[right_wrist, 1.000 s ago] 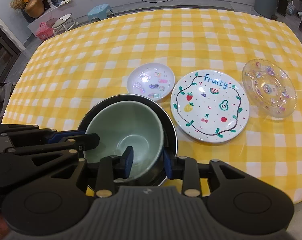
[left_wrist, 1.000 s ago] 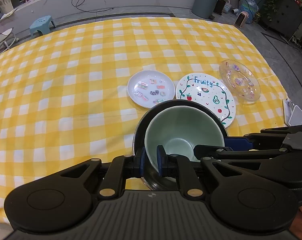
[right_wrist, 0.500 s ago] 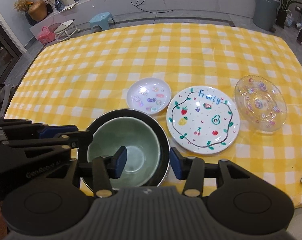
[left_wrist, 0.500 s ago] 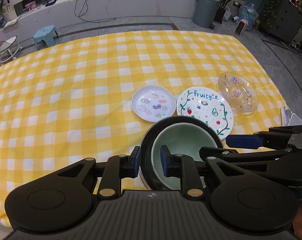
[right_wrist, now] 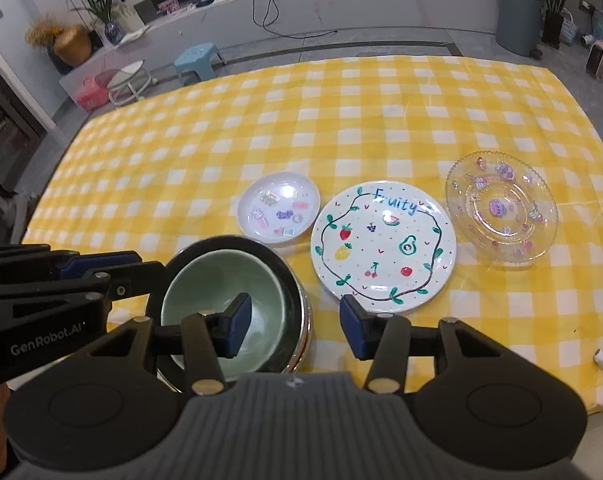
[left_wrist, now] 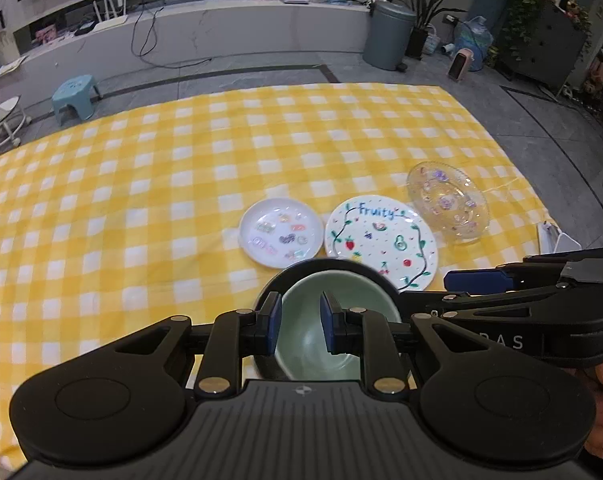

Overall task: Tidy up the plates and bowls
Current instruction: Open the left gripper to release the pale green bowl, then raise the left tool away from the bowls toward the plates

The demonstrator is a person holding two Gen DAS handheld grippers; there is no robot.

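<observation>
Green bowl (right_wrist: 221, 300) nests in dark bowl (right_wrist: 297, 304) beside Fruity plate (right_wrist: 383, 248) to save room, so our left gripper (left_wrist: 299, 322) fingers stand narrow and empty, right gripper (right_wrist: 295, 326) wide, empty.

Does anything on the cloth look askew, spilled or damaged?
Nothing stands out. The green bowl sits nested in the dark bowl; three plates lie flat beside them on the checked cloth, unbroken.

Left gripper (left_wrist: 299, 324): tilted downward, jaws slightly parted, nothing pressed between the pads. Right gripper (right_wrist: 295, 326): tilted downward, jaws wider apart, gripping nothing.
</observation>
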